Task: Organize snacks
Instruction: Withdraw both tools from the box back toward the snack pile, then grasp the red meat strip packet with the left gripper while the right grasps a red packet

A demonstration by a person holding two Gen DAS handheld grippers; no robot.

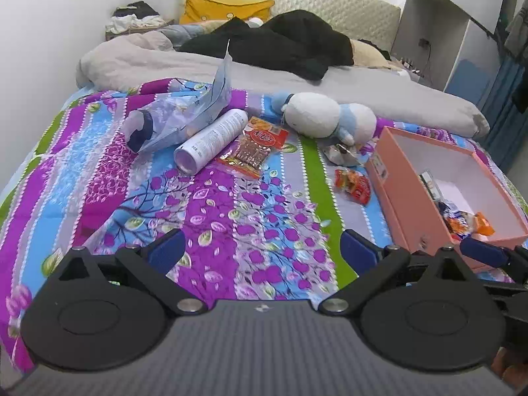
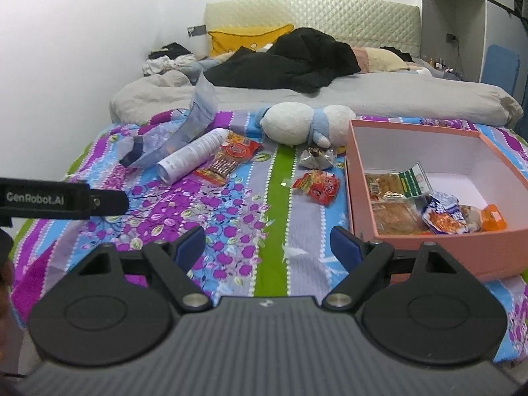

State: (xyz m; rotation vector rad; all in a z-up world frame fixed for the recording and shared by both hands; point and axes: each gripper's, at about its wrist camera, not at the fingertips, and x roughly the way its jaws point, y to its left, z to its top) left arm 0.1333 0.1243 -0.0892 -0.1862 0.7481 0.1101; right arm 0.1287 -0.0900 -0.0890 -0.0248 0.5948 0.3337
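A pink open box [image 2: 425, 247] [image 1: 396, 178] sits on the bed at the right and holds several snack packets [image 2: 396, 204]. On the flowered blanket lie a small red snack packet [image 2: 318, 186] [image 1: 354, 184], a long red-and-clear snack pack [image 2: 227, 161] [image 1: 254, 147] and a crumpled silver wrapper [image 2: 316, 158] [image 1: 341, 153]. My left gripper [image 1: 262, 247] is open and empty above the blanket. My right gripper [image 2: 267, 241] is open and empty just left of the box's near corner.
A white spray can [image 1: 211, 142] [image 2: 191, 156], a clear plastic bag [image 1: 178, 115] and a white-and-blue plush toy [image 1: 326, 117] [image 2: 307, 123] lie behind the snacks. Grey duvet, black clothes [image 1: 280, 46] and a yellow pillow fill the far bed. The wall is at the left.
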